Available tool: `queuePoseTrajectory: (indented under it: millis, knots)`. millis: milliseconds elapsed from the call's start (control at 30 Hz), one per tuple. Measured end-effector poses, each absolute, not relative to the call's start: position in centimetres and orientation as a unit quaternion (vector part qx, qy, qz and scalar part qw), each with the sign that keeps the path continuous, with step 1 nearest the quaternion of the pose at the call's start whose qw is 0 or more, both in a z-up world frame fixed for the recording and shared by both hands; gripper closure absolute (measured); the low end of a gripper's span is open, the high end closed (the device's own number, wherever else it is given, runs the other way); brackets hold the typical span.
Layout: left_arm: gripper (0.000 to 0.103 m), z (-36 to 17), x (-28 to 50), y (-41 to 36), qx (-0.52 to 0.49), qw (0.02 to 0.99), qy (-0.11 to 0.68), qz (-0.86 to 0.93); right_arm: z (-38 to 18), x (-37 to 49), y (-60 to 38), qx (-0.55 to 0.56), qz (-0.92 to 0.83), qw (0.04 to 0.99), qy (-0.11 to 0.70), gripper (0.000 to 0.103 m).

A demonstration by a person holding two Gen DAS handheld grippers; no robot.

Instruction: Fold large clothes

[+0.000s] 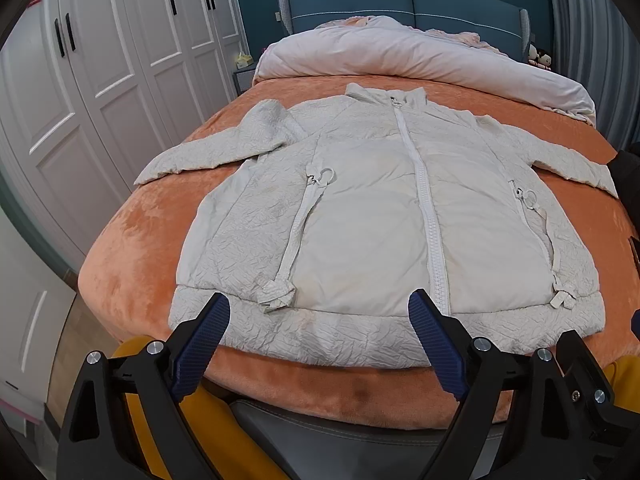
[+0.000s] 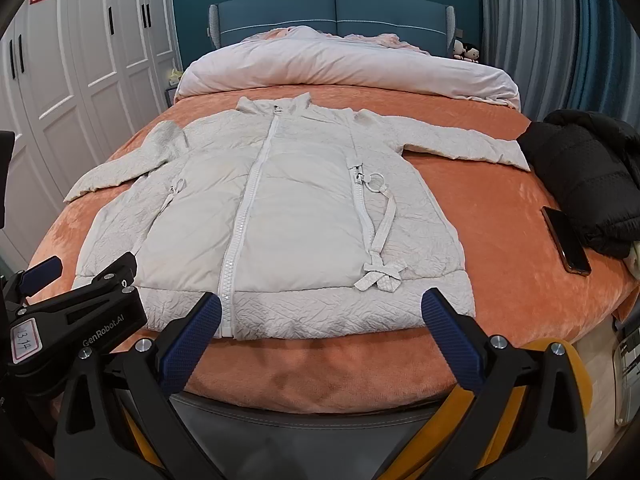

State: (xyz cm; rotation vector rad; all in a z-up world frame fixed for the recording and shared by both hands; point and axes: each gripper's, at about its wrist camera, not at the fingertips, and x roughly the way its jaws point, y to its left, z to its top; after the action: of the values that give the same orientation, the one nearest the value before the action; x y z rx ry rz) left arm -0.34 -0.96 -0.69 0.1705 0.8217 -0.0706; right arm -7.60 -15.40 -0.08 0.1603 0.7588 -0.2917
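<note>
Both grippers hang at the foot edge of the bed (image 1: pixel 360 384): your left gripper (image 1: pixel 320 312) is spread wide with nothing between its blue pads, and your right gripper (image 2: pixel 322 312) is likewise released and empty. Just beyond them the white puffer jacket (image 1: pixel 372 208) lies flat and zipped on the orange blanket, hem along the foot edge, collar toward the rolled duvet (image 2: pixel 344 68), sleeves out to either side.

To start well, I'd take one sleeve near its cuff, pinching both layers, and lay it across the chest before you fold the body; the padding looks springy, so press each fold down. Keep clear of the ring pulls and loose pocket straps (image 2: pixel 384 220), which could snag a pad.

On the right edge, the sleeve's cuff ends beside a black jacket (image 2: pixel 588 176) and a phone (image 2: pixel 566 240); whether cuff and jacket touch is hard to tell. The jacket's back is hidden.
</note>
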Motion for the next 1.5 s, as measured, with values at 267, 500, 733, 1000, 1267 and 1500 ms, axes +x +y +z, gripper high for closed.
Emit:
queuePoseTrajectory:
  millis: [267, 500, 733, 1000, 1267, 1500]
  knots:
    - [0.016, -0.68, -0.34, -0.98, 0.083, 0.913, 0.399, -0.034, 0.03, -7.61, -15.43, 0.079, -0.143, 0.915, 0.369, 0.005]
    - [0.017, -0.71, -0.36, -0.96, 0.084, 0.913, 0.398, -0.034, 0.06, -7.64, -15.47, 0.079, -0.144, 0.915, 0.369, 0.005]
    - [0.018, -0.7, -0.36, -1.02, 0.084, 0.913, 0.398, -0.034, 0.08, -7.67, -15.51, 0.079, -0.144, 0.915, 0.369, 0.005]
    - [0.018, -0.69, -0.38, -1.03, 0.084, 0.913, 0.398, -0.034, 0.08, -7.69, -15.53, 0.08, -0.144, 0.915, 0.369, 0.005]
    - [0.018, -0.68, -0.45, -1.1, 0.085, 0.913, 0.398, -0.034, 0.05, -7.71, -15.52, 0.079, -0.145, 0.915, 0.369, 0.005]
    - [0.019, -0.69, -0.44, -1.08, 0.084, 0.913, 0.398, -0.034, 0.02, -7.72, -15.52, 0.079, -0.145, 0.915, 0.369, 0.005]
